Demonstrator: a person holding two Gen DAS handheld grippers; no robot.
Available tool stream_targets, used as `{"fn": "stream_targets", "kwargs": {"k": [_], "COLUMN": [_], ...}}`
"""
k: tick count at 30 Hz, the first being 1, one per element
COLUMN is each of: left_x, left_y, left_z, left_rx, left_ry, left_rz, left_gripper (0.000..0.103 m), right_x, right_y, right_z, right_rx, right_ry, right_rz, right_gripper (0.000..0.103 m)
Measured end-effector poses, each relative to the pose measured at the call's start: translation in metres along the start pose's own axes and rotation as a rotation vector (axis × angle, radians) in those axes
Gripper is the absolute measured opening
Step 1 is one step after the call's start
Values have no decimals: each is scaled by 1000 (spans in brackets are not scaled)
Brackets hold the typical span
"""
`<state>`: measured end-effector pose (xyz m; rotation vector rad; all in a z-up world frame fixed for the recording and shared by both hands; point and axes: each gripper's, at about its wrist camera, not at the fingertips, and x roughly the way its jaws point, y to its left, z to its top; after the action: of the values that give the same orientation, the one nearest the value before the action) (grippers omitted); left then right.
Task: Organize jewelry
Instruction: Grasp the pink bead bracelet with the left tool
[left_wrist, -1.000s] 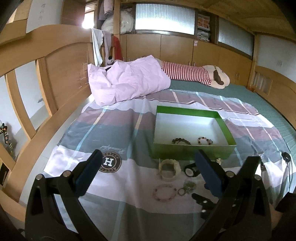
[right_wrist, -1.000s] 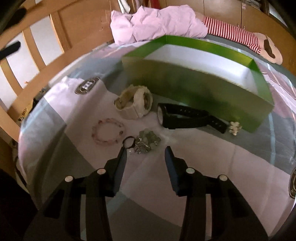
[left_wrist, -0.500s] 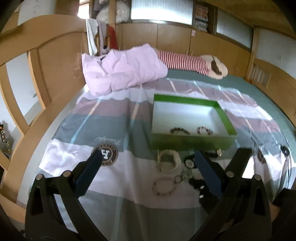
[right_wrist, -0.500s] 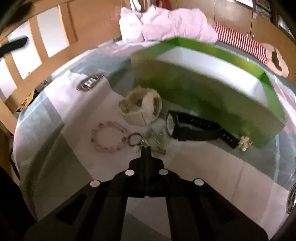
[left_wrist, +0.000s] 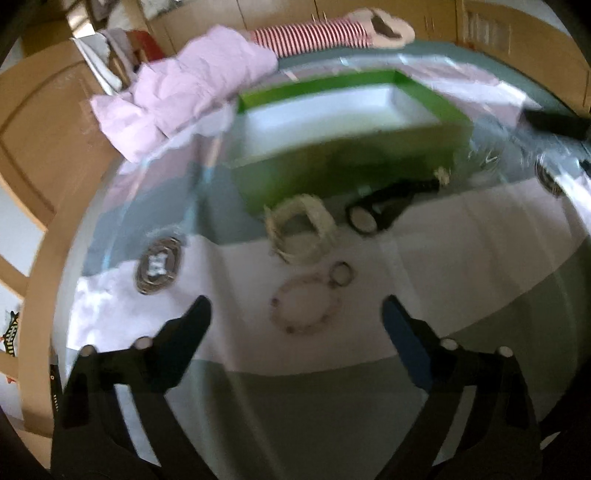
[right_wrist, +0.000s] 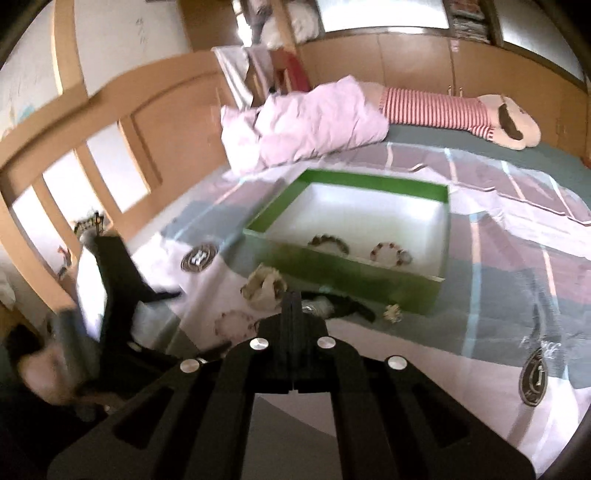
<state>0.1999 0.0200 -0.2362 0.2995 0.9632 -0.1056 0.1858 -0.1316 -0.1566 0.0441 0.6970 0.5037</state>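
A green box (right_wrist: 439, 221) with a white inside stands on the bed and holds two bead bracelets (right_wrist: 389, 253). In front of it lie a cream bracelet (left_wrist: 299, 229), a black watch (left_wrist: 376, 206), a pink bead bracelet (left_wrist: 301, 306) and a small ring (left_wrist: 341, 273). My left gripper (left_wrist: 295, 314) is open, low over the pink bracelet. My right gripper (right_wrist: 293, 295) is shut and raised; a silvery charm piece (right_wrist: 317, 306) shows at its tip, and I cannot tell if it is held.
A pink pillow (right_wrist: 303, 125) and a striped plush toy (right_wrist: 454, 110) lie at the head of the bed. A wooden bed rail (right_wrist: 74, 129) runs along the left. A small flower charm (right_wrist: 392, 314) lies by the box's front right corner.
My right gripper closed at the silvery charm cluster and rose, now looking over the box. My left gripper dropped low towards the pink bracelet. The cluster no longer lies beside the ring.
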Motion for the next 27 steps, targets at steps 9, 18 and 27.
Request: {"fn": "stream_targets", "kwargs": {"k": [9,18,27], "left_x": [59,44,-81], "left_y": [-4,2,39], "left_z": [0,6,30], "left_rx": [-65,-85,-178], "left_ry": [123,148,-203], "left_rz": [-19,-127,-181], "left_gripper": [71,8,8], "right_x": [-23,-40,-68], "right_y": [-21,-26,-35], "right_z": [6,8,14], "right_rx": [33,32,55], "right_ry": [-40,-80,-142], "right_rz": [5,-7,-22], "right_gripper": [0,0,0]}}
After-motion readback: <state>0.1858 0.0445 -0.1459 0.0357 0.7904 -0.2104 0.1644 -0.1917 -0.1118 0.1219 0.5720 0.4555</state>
